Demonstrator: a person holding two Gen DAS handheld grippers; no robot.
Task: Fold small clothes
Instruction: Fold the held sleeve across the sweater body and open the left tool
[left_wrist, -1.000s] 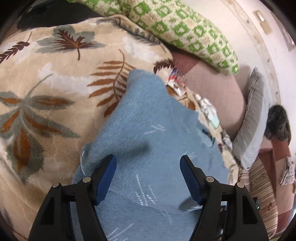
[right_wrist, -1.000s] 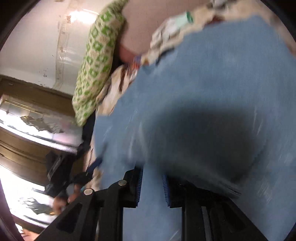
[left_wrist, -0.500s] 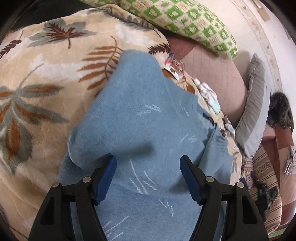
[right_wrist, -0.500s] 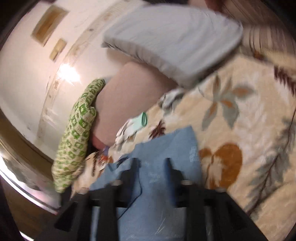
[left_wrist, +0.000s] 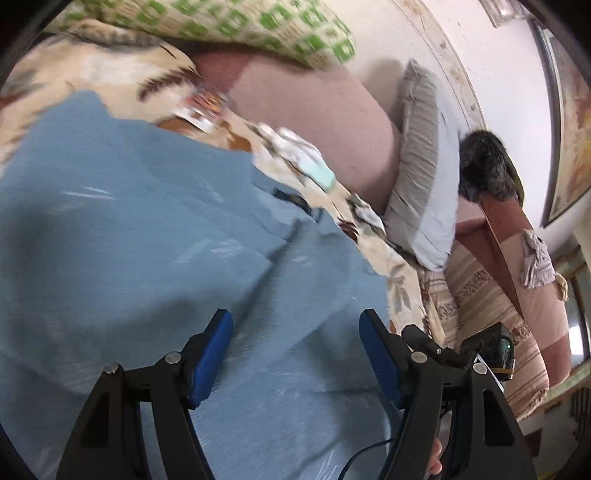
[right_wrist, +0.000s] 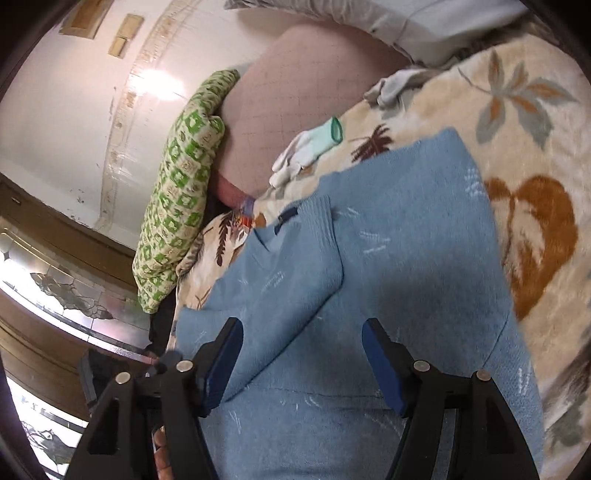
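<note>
A light blue knit sweater (left_wrist: 155, 236) lies spread on a beige blanket with a leaf print (left_wrist: 110, 74). In the right wrist view the sweater (right_wrist: 406, 258) has one sleeve (right_wrist: 295, 266) folded across its body, with the ribbed cuff near the collar. My left gripper (left_wrist: 295, 354) is open and empty, just above the sweater. My right gripper (right_wrist: 303, 358) is open and empty, above the sweater's lower part, its left finger over the folded sleeve's edge.
A white and mint glove (right_wrist: 306, 147) lies on the blanket (right_wrist: 532, 110) beyond the sweater. A green patterned pillow (right_wrist: 177, 206) and a pink cushion (right_wrist: 306, 88) sit behind. A grey pillow (left_wrist: 424, 166) and a striped cover (left_wrist: 491, 325) are to the right.
My right gripper was shut on the sweater's sleeve; it has let go and now stands open, with the sleeve lying folded over the body. My left gripper stayed open and shifted right over the sweater.
</note>
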